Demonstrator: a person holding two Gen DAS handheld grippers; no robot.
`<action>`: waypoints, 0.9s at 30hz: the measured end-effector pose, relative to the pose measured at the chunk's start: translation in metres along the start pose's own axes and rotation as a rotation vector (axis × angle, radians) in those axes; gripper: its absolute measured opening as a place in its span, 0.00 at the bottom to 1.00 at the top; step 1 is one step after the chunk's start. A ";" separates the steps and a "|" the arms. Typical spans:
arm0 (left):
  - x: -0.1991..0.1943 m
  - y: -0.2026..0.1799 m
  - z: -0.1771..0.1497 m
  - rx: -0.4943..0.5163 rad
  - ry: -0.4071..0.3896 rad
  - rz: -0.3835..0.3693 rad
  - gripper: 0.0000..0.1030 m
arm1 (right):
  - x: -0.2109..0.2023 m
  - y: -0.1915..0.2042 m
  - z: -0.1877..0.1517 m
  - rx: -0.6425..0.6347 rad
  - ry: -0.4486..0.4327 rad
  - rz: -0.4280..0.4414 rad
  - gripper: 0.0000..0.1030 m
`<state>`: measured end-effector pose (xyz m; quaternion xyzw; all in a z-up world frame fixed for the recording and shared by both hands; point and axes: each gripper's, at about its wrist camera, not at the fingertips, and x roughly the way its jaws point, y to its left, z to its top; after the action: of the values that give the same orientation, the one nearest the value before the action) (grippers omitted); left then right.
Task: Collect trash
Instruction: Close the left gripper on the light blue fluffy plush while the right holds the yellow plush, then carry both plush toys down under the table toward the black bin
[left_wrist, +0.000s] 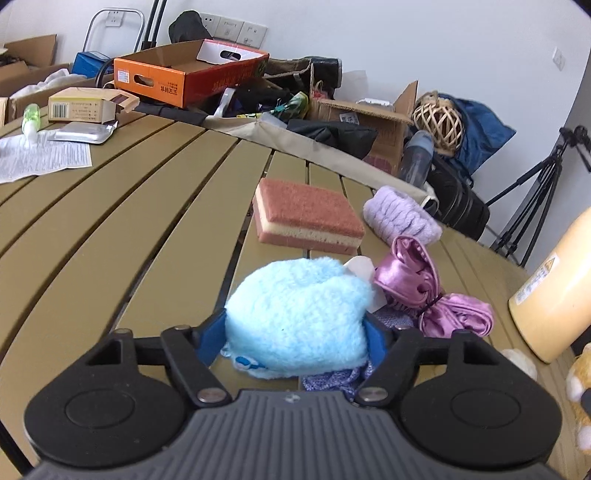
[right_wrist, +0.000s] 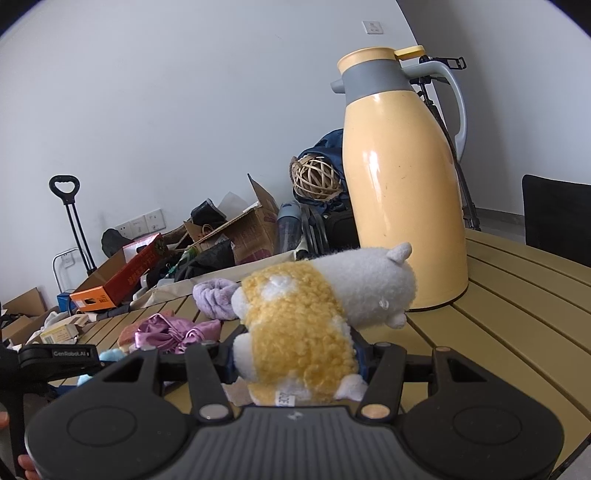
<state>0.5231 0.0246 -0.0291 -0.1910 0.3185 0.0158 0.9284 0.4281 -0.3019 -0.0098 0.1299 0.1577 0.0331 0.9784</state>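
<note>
Pale blue fluffy plush (left_wrist: 295, 325), rounded and lying on the slatted tabletop, small embroidered patch at the near lower edge (details blurred). Sitting partly on a lilac knit scrap. Just beyond, touching or nearly so: a crumpled pink satin bundle (left_wrist: 424, 291) tied with a dark band. Farther back, lying flat: a pink-and-cream sponge (left_wrist: 308, 216). Yellow-and-white plush animal (right_wrist: 306, 325) on its side, stubby feet out, paper tag at its near end.

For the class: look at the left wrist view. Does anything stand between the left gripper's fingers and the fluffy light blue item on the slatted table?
Nothing visible does. The light blue item already sits between the fingers of the left gripper, with a blue pad close on each side. The pink satin bundle lies beside it to the right, and the sponge lies beyond it, neither in the way.
</note>
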 end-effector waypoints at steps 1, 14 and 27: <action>0.000 0.000 0.000 0.000 -0.001 -0.002 0.69 | 0.000 -0.001 0.000 0.001 0.000 -0.001 0.52; -0.031 -0.009 0.000 0.100 -0.083 0.067 0.68 | -0.002 0.008 -0.001 -0.005 -0.001 0.020 0.52; -0.095 -0.010 -0.012 0.176 -0.189 0.071 0.69 | -0.024 0.029 -0.005 -0.055 -0.015 0.079 0.52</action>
<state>0.4416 0.0197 0.0224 -0.0952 0.2363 0.0384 0.9662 0.4032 -0.2749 0.0010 0.1094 0.1443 0.0750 0.9806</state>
